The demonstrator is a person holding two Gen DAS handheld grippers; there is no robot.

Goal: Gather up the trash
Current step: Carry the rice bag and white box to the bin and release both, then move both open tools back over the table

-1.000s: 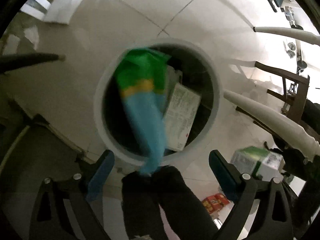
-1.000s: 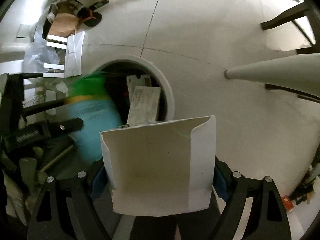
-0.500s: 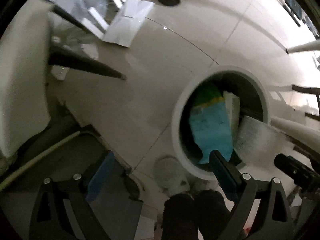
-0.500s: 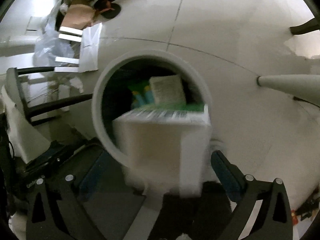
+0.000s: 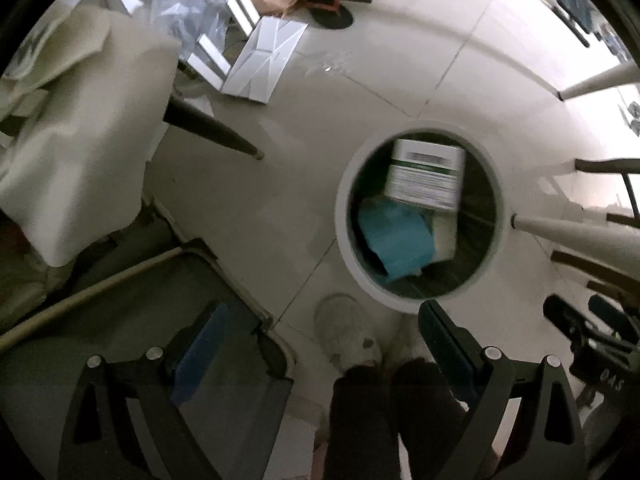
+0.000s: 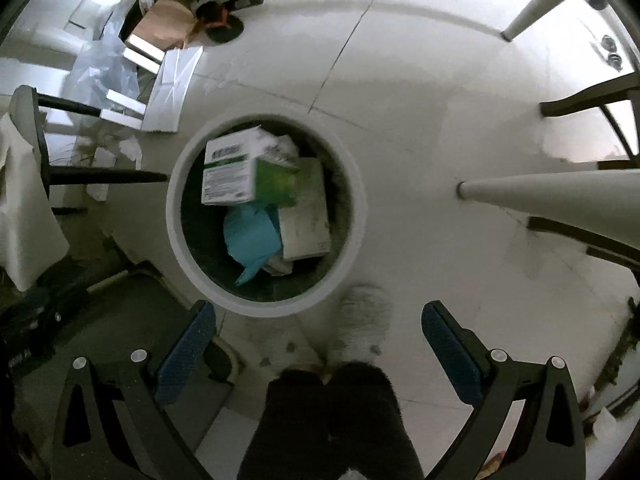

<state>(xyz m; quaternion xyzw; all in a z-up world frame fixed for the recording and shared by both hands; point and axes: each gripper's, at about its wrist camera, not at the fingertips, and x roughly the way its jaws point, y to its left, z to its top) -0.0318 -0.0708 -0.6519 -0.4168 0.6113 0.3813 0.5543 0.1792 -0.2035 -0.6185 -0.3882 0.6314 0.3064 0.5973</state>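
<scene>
Right hand-held gripper [image 6: 318, 342] points down, jaws spread wide, nothing between them. Bin [image 6: 182, 224] sits on the floor just beyond its fingertips; box [image 6: 230, 172] and blue wrapper [image 6: 250, 236] lie inside. Left hand-held gripper [image 5: 320, 344] likewise empty, apart.

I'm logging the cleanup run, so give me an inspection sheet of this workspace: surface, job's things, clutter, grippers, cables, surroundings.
Surface: pale tiled floor, glossy.
Job's things: round white bin holding a white-and-green box, blue wrapper and a flat carton.
Clutter: clear plastic sheet, flattened white cardboard, brown bag.
Grippers: left gripper and right gripper both open, empty.
Cables: nothing seen.
Surroundings: white table leg, dark chair legs, person's slipper.
</scene>
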